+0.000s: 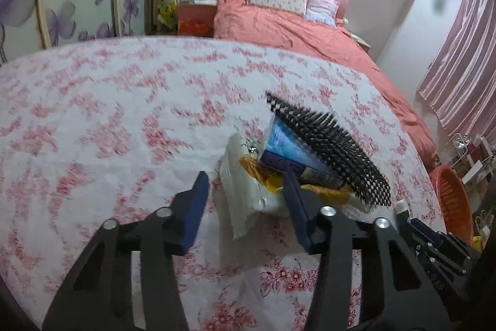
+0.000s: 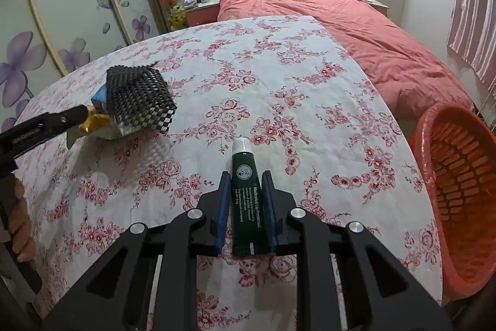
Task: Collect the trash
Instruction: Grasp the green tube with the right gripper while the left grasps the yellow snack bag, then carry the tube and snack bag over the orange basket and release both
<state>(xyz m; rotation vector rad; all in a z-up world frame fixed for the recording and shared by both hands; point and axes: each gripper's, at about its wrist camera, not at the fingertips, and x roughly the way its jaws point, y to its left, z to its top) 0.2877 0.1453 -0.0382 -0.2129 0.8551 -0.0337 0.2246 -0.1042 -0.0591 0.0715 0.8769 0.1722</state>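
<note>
Right wrist: right gripper [image 2: 246, 207] clamped on green tube [image 2: 245, 200], near orange basket [image 2: 458, 191], prob for drop. Left gripper [image 1: 245, 203] jaws apart around trash pile [image 1: 279, 163] on tablecloth [image 1: 108, 120].

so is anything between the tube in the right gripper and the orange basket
Nothing visible. The right gripper holds the green tube over the floral tablecloth; the orange basket sits past the table's right edge, with only bare cloth between them.

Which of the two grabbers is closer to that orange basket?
Right. The right gripper, holding a green tube, is beside the orange basket; the left gripper is across the table at the trash pile.
</note>
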